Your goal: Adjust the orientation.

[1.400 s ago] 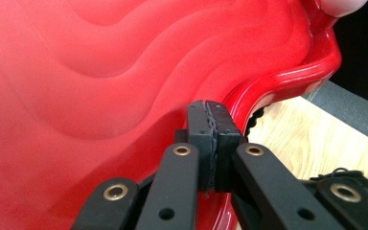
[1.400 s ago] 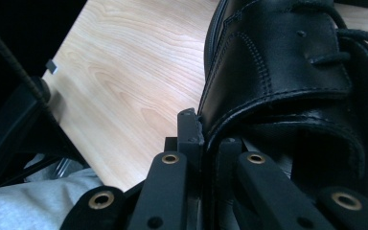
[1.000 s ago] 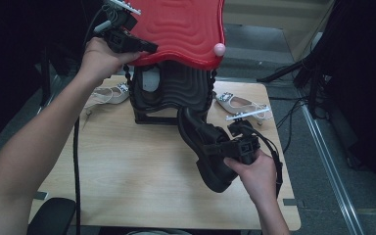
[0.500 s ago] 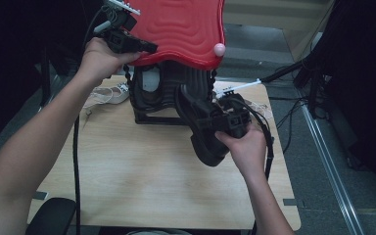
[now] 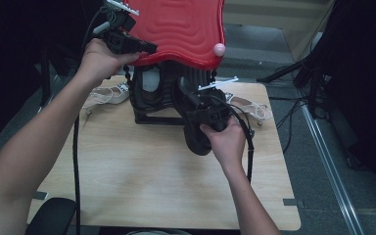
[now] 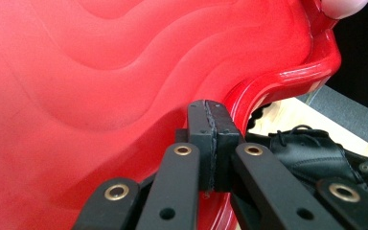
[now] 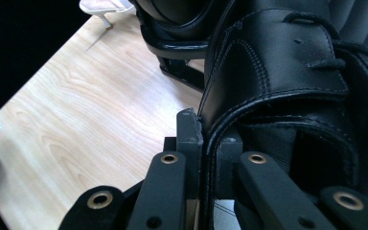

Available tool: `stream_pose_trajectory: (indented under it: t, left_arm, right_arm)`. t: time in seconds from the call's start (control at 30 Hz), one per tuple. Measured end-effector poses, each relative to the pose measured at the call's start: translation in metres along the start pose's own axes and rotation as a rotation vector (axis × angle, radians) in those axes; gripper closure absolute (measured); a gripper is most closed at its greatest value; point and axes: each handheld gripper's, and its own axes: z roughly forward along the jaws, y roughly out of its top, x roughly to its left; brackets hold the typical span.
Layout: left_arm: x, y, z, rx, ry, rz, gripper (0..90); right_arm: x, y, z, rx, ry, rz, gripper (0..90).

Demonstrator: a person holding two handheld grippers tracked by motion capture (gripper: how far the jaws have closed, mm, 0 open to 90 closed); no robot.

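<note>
1. My left gripper (image 5: 147,47) holds up the red lid (image 5: 186,29) of the black case (image 5: 152,95) that stands at the far edge of the counter (image 5: 142,181). In the left gripper view my fingers (image 6: 201,139) are shut tight, pads almost meeting, pinching the thin rim of the lid (image 6: 124,96).

2. My right gripper (image 5: 203,115) carries the black shoe (image 5: 196,137). In the right gripper view my fingers (image 7: 188,139) are nearly closed on the leather edge at the shoe's (image 7: 278,72) opening, one pad outside, one inside.

3. The shoe hangs clear of the counter, just in front of the case's open mouth, toe pointing back toward my side.

4. White sandals lie by the far corners, one to the left (image 5: 105,95) and one to the right (image 5: 247,103) of the case; neither is in my way.

5. I judge the step in hand is bringing the shoe up to load it into the case under the raised lid.

6. Next I need to keep the lid lifted and steady, then guide the shoe in below the lid's rim without knocking the case, loosening my right fingers only once the shoe rests inside.
</note>
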Motion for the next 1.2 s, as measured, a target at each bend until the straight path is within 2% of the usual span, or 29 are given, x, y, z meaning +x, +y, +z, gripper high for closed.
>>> stream_pose_trajectory:
  t: [0.03, 0.13, 0.2, 0.23, 0.37, 0.47, 0.6, 0.77, 0.83, 0.93, 1.03, 1.2]
  left_arm:
    - [0.000, 0.000, 0.000, 0.000, -0.001, -0.001, 90.0]
    - [0.000, -0.001, -0.001, 0.001, 0.000, 0.006, 90.0]
    - [0.000, -0.001, -0.001, 0.000, 0.002, 0.006, 90.0]
    - [0.000, -0.001, -0.001, -0.002, 0.000, 0.003, 90.0]
    - [0.000, -0.001, -0.001, -0.004, 0.001, 0.005, 90.0]
    - [0.000, -0.002, -0.001, -0.004, 0.002, 0.008, 90.0]
    - [0.000, -0.001, -0.001, -0.003, 0.001, 0.007, 90.0]
    - [0.000, -0.001, -0.001, -0.003, 0.002, 0.009, 90.0]
    - [0.000, -0.001, -0.001, -0.001, 0.002, 0.009, 90.0]
    - [0.000, -0.002, -0.001, -0.002, 0.002, 0.010, 90.0]
    - [0.000, -0.002, -0.001, -0.002, 0.003, 0.010, 90.0]
    - [0.000, -0.002, -0.002, -0.001, 0.004, 0.013, 90.0]
  right_arm:
    - [0.002, -0.002, 0.003, -0.010, -0.013, -0.017, 86.4]
    - [0.005, -0.008, 0.013, -0.006, -0.024, -0.017, 86.8]
    - [0.005, -0.012, 0.018, -0.014, -0.003, -0.011, 86.8]
    - [0.007, -0.012, 0.019, -0.023, -0.009, -0.012, 86.6]
    - [0.009, -0.010, 0.021, -0.059, -0.023, -0.008, 86.0]
    - [0.009, -0.008, 0.028, -0.062, -0.022, -0.004, 85.9]
    - [0.011, -0.003, 0.032, -0.096, -0.067, -0.023, 85.7]
    - [0.008, 0.007, 0.042, -0.117, -0.085, -0.011, 85.8]
    - [0.008, 0.010, 0.043, -0.127, -0.108, -0.019, 85.8]
    - [0.003, 0.015, 0.047, -0.147, -0.137, 0.000, 86.2]
    - [-0.003, 0.018, 0.051, -0.152, -0.124, 0.027, 86.4]
    - [0.000, 0.026, 0.056, -0.173, -0.113, 0.026, 85.5]
